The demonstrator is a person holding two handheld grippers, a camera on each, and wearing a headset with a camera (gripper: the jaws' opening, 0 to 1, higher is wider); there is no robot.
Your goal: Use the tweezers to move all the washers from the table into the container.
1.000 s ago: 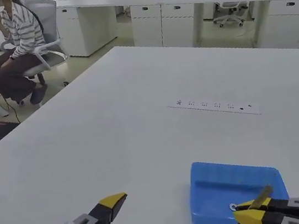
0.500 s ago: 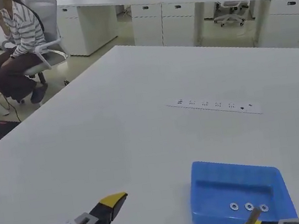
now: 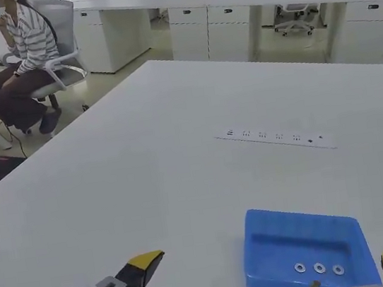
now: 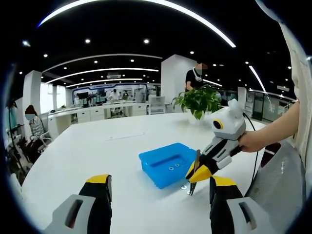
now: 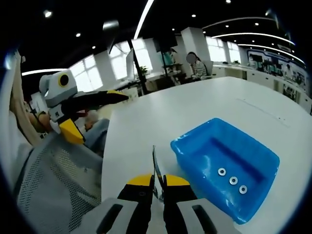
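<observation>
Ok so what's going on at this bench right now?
A person is working with a handheld claw in each hand. The right claw is shut on a pair of tweezers, held just beside the blue container on the white table. Three washers lie in the container. The left claw is open and holds nothing, off to the side.

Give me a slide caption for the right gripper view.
Right claw shut on tweezers beside blue container holding three washers.
</observation>
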